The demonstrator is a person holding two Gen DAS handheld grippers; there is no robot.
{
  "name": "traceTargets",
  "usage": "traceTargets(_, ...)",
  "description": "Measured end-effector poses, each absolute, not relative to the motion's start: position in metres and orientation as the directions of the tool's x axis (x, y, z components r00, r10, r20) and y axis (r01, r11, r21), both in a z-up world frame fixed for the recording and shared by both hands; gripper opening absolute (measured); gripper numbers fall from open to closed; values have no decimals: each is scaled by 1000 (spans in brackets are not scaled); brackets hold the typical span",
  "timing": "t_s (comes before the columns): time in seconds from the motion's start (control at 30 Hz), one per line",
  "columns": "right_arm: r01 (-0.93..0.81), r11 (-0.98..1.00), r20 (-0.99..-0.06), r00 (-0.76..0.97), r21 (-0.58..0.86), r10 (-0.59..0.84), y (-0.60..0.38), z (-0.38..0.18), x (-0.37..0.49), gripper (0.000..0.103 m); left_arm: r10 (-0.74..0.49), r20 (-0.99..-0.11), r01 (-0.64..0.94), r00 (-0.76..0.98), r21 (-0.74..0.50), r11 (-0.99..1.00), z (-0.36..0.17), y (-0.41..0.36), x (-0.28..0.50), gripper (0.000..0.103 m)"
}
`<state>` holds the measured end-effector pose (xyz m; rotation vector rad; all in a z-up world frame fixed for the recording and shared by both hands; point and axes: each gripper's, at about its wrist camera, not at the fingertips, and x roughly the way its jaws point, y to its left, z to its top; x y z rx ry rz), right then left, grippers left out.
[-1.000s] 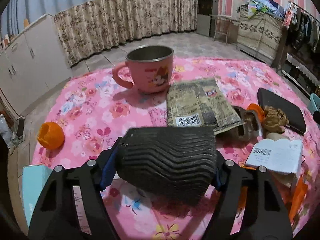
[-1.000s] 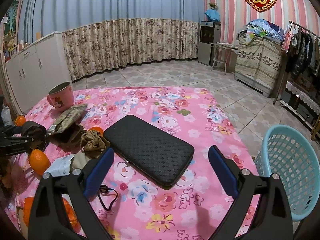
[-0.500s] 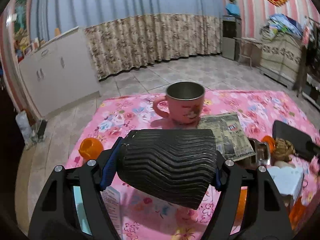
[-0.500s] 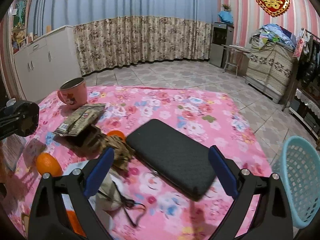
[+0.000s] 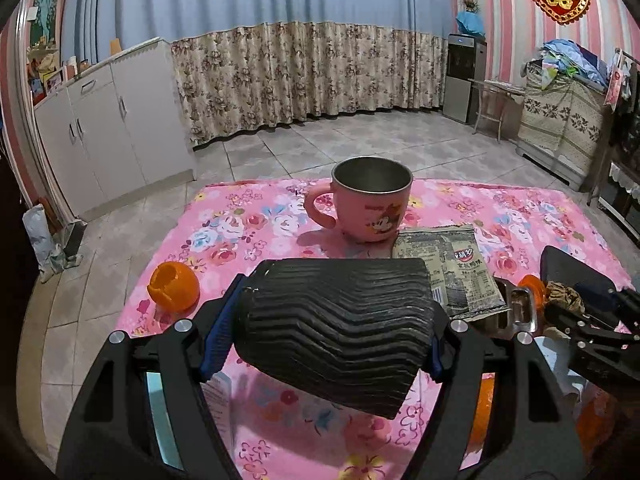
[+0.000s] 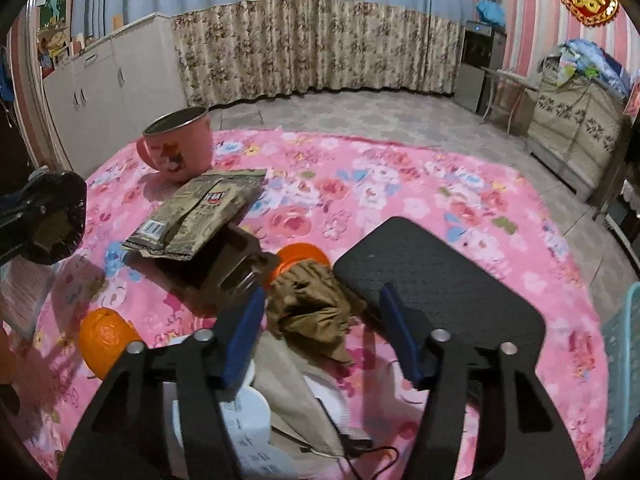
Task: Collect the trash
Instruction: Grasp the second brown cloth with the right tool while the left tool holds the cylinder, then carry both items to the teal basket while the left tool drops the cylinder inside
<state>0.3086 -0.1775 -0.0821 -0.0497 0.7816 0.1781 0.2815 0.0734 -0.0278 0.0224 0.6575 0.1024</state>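
Observation:
My left gripper [image 5: 334,338] is shut on a black ribbed paper cup [image 5: 336,328], held on its side above the pink floral table; the cup also shows at the left of the right wrist view [image 6: 56,220]. My right gripper [image 6: 322,336] is open, its fingers on either side of a crumpled brown paper wad [image 6: 314,312] on the table. A green-brown snack wrapper [image 6: 196,216] lies beside a pink mug [image 6: 178,148]. White paper and tissue [image 6: 260,420] lie under the right gripper. Orange peel [image 6: 104,338] lies at the left.
A black pad [image 6: 440,292] lies right of the wad. A light blue basket [image 6: 624,368] stands off the table's right edge. A small metal box [image 6: 236,264] and an orange lid [image 6: 300,258] sit behind the wad. Another orange peel [image 5: 174,286] lies near the table's left edge.
My right gripper moved left and down over the brown wad and its fingers narrowed. My left gripper rose and drew back with the black cup held.

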Motion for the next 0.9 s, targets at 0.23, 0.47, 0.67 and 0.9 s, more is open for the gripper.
traceTargets(0.23, -219, 975, -644, 741, 38, 192, -181, -64, 293, 36, 101, -603, -83, 791, 59, 995, -25, 71, 276, 71)
traceTargets(0.47, -172, 984, -529, 832, 41, 167, -230, -21, 267, 36, 75, -604, -76, 793, 23, 997, -10, 49, 261, 71)
traceTargets(0.67, -56, 996, -493, 866, 66, 82, -308, 1, 248, 36, 22, -562, -14, 827, 18, 1000, 18, -9, 249, 71)
traceTargets(0.9, 100, 994, -493, 867, 40, -68, -402, 14, 222, 36, -63, -528, 100, 847, 42, 994, 37, -100, 240, 71)
